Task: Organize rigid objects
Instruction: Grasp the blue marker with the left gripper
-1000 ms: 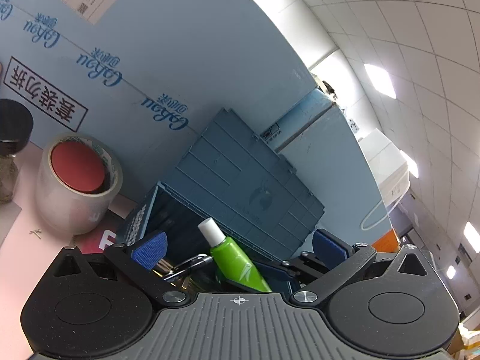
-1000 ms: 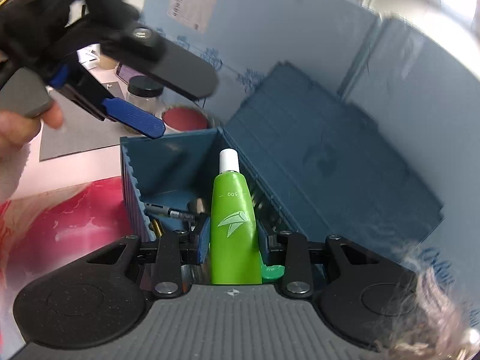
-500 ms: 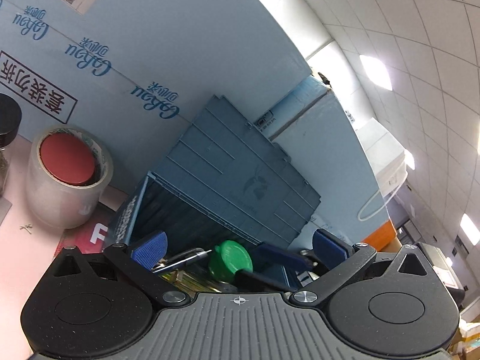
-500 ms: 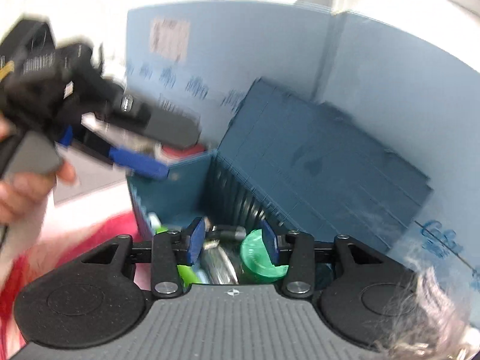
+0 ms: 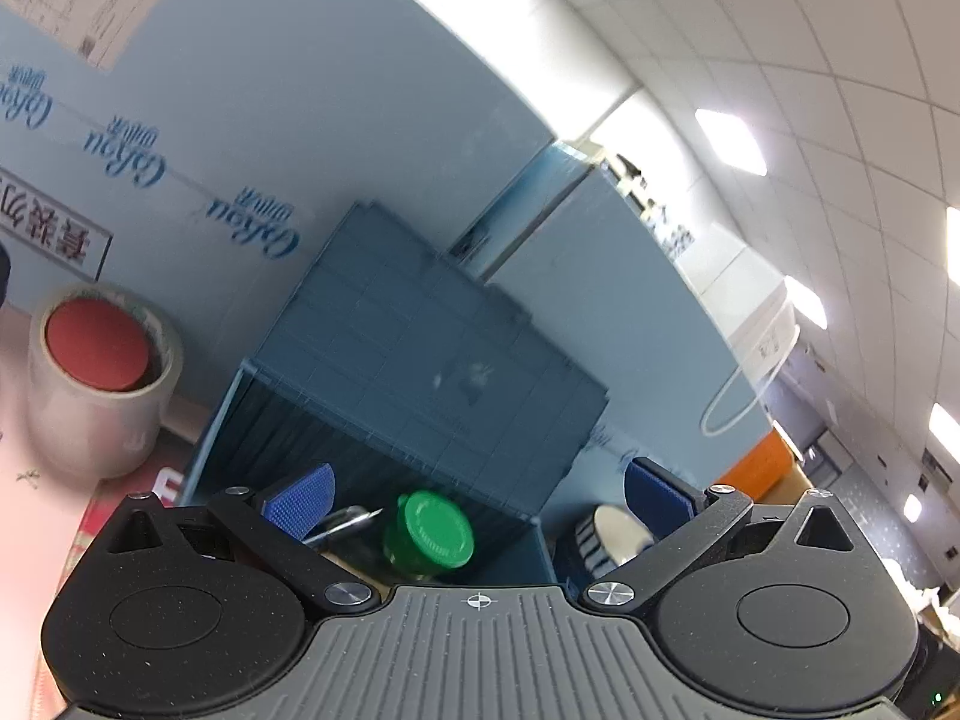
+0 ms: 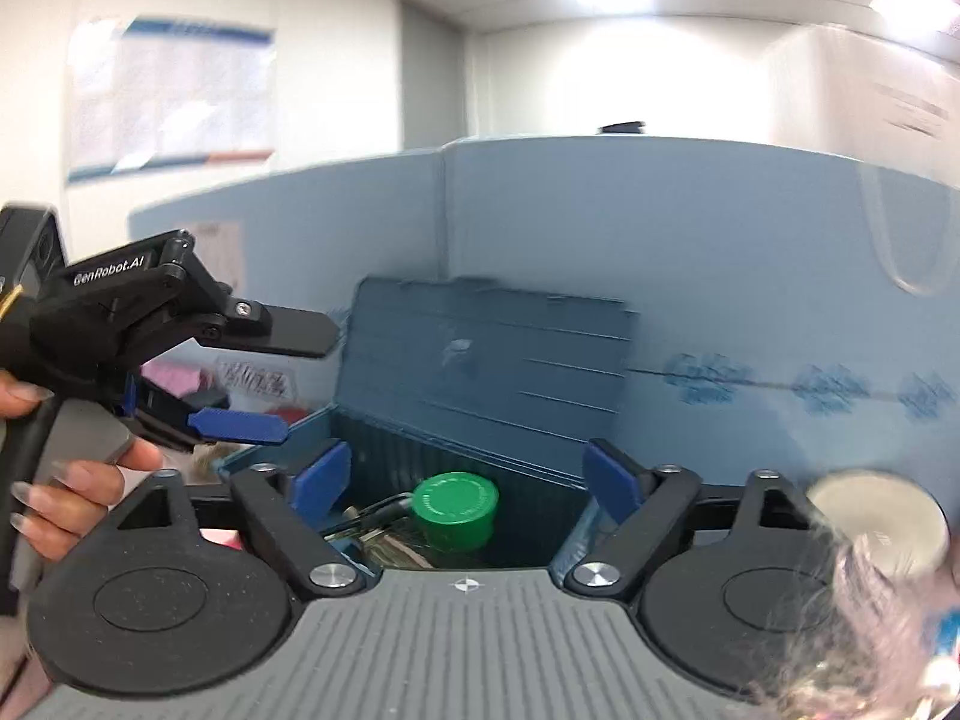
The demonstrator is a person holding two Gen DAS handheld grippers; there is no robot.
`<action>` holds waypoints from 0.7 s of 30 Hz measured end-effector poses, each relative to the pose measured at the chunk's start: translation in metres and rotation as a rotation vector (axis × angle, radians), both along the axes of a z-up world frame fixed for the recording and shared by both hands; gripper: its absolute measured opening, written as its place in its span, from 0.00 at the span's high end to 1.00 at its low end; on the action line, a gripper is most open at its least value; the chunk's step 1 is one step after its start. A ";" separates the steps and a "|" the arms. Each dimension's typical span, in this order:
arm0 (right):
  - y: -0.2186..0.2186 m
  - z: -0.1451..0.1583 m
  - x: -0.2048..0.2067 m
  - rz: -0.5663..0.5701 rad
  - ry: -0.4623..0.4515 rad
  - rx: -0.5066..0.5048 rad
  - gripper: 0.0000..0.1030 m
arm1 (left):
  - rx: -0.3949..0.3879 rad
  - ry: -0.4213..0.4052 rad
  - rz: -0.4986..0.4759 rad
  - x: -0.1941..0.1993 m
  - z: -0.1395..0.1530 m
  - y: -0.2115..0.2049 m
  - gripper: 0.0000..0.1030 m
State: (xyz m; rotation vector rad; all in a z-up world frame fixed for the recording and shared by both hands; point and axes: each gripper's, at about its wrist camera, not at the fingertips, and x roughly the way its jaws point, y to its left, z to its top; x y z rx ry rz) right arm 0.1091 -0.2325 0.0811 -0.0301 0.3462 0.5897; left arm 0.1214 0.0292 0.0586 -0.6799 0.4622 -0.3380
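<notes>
A blue storage box (image 5: 420,372) stands open with its lid up against the blue partition; it also shows in the right wrist view (image 6: 480,372). Inside lie a green round cap (image 5: 433,531), also in the right wrist view (image 6: 457,504), and metal tools (image 5: 345,521). My left gripper (image 5: 480,495) is open and empty above the box's near edge; it shows from the side in the right wrist view (image 6: 273,384). My right gripper (image 6: 465,474) is open and empty above the box. The green tube is not visible.
A roll of clear tape (image 5: 99,378) with a red disc inside stands left of the box on the pink tabletop. A white-lidded container (image 5: 612,534) sits right of the box, also in the right wrist view (image 6: 876,522). The blue partition (image 5: 300,138) closes off the back.
My right gripper let go of the green tube into the box, opened wide and lifted back. My left gripper stayed open and shifted slightly.
</notes>
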 end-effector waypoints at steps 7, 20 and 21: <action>-0.046 -0.005 -0.023 -0.147 0.022 0.136 0.13 | 0.089 -0.092 -0.077 -0.007 0.012 -0.038 0.00; -0.120 -0.030 -0.060 -0.455 0.032 0.259 0.12 | 0.297 -0.218 -0.190 -0.028 0.012 -0.122 0.00; -0.130 -0.033 -0.062 -0.487 0.037 0.283 0.12 | 0.303 -0.219 -0.213 -0.028 0.010 -0.129 0.00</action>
